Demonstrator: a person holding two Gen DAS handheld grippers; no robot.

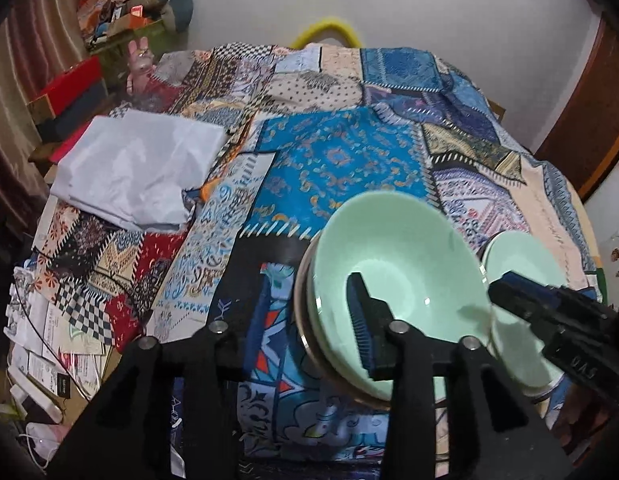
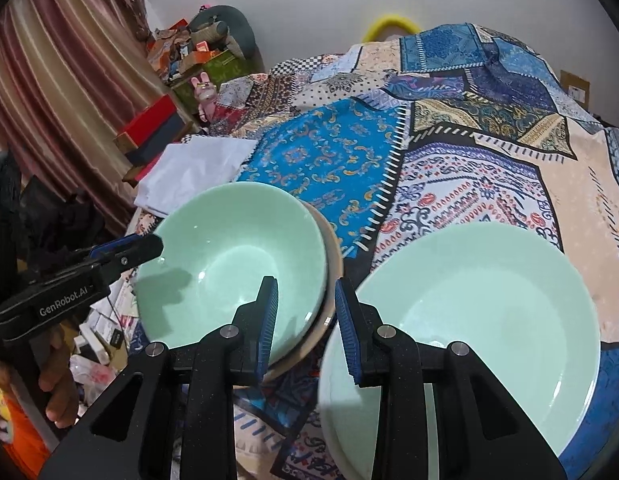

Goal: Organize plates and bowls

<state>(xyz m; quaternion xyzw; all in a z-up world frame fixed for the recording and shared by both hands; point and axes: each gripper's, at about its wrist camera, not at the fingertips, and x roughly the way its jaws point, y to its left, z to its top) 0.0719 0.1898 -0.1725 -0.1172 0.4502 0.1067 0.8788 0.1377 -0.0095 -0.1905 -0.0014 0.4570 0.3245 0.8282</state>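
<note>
- My left claw (image 2: 151, 245) sits loose over the left rim of the green bowl (image 2: 229, 252). It pinches nothing.
- The bowl rests in a tan dish (image 2: 333, 264) on the cloth (image 2: 449, 200), just beside the green plate (image 2: 489, 320).
- My right claw (image 2: 307, 284) hangs closed and empty between them.
- I think the bowl is stacked. Next I lift my left claw away without tipping it.

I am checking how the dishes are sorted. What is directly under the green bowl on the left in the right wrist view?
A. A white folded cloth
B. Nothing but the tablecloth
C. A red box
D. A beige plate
D: the rim of a beige plate shows from under the right edge of the green bowl, so the bowl sits on it.
</note>
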